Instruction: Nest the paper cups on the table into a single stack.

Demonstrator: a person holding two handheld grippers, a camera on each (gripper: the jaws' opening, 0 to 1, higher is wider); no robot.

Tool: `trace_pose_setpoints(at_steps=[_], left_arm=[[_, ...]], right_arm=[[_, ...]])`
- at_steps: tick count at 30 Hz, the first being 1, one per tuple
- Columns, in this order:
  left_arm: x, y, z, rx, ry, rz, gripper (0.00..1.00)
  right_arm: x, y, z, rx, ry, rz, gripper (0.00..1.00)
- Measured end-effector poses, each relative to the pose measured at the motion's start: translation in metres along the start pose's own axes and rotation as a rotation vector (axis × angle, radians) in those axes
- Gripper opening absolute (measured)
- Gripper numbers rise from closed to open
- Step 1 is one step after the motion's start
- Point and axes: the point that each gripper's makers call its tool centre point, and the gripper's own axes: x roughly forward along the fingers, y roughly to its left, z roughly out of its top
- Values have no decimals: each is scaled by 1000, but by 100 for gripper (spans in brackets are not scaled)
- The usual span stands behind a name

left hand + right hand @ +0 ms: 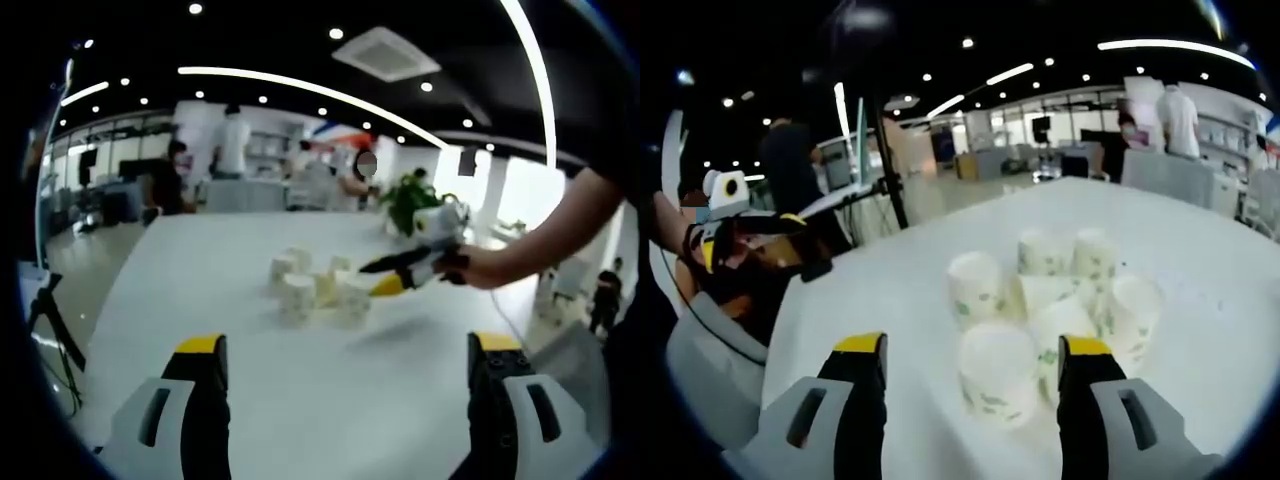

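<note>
In the left gripper view, the left gripper (345, 365) is held with jaws apart over bare white table (200, 290). Farther on, the paper cups (315, 285) are clustered mid-table, well clear of its edges. The right gripper (385, 275) is seen just beside them, jaws parted, nothing held. People (232, 140) are seen beyond.

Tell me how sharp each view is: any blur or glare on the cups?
Left gripper view: soft throughout, the paper cups blurred, ceiling light strips glaring, right gripper over them. Right gripper view: the nearest cup smeared, background dim, fisheye bending the table edge.
</note>
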Motion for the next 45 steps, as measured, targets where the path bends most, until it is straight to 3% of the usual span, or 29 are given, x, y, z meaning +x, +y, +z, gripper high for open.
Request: trace_pose_setpoints(at_steps=[31,38,45], left_arm=[[-8,4,-5,-9,7,23,97],[-9,3,-4,-13,3,26,97],[-11,3,-5,-14,5,31,97]], right_arm=[[13,-5,-11,-76,71,15,40],[14,-5,-12,-48,70,22,38],[14,-4,-15,-72,74,23,35]])
